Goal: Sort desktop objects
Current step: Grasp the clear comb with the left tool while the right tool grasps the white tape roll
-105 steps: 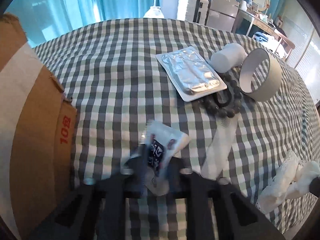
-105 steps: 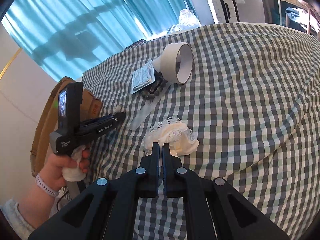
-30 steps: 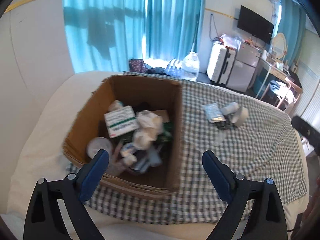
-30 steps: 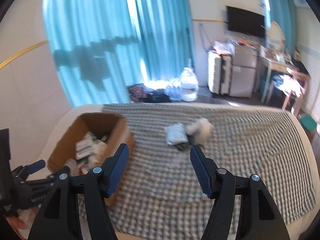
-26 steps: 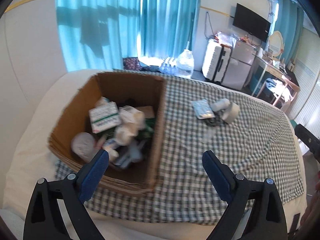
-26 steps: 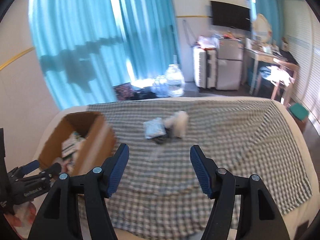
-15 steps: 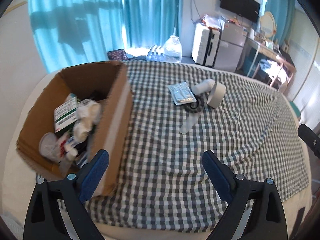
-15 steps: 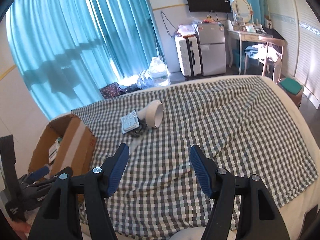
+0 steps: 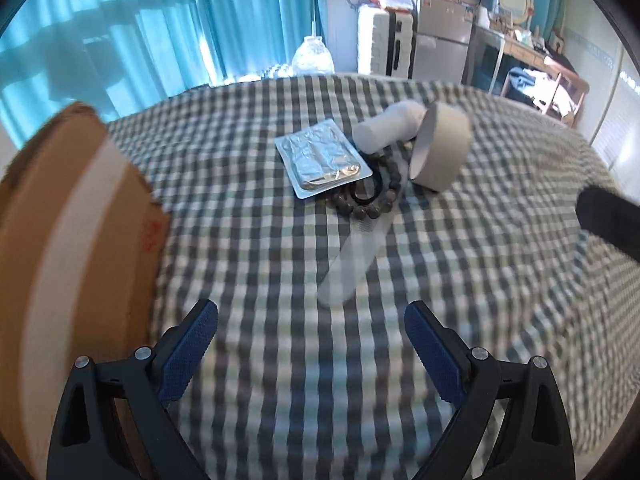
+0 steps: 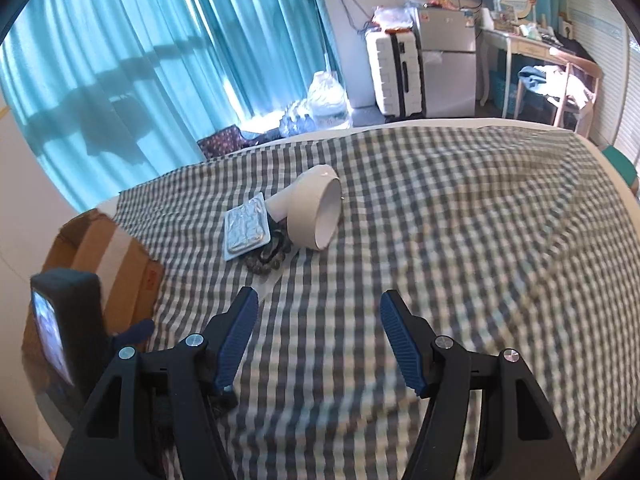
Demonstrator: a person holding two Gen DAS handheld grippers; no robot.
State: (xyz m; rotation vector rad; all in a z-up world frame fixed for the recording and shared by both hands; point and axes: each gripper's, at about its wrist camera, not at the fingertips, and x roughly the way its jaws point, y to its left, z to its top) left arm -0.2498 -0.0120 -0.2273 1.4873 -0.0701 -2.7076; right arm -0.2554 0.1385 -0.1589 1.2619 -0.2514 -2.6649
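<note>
My left gripper (image 9: 310, 344) is spread wide and holds nothing, and so is my right gripper (image 10: 316, 340) — both hang above the checked cloth (image 9: 460, 264). Ahead of the left fingers lies a clear sleeve (image 9: 354, 252), its far end touching a bead bracelet (image 9: 370, 196). A foil pack (image 9: 322, 162) overlaps the beads; a tape roll (image 9: 440, 152) and a white cylinder (image 9: 386, 130) sit just behind. The box (image 9: 68, 240) stands at my left.
</note>
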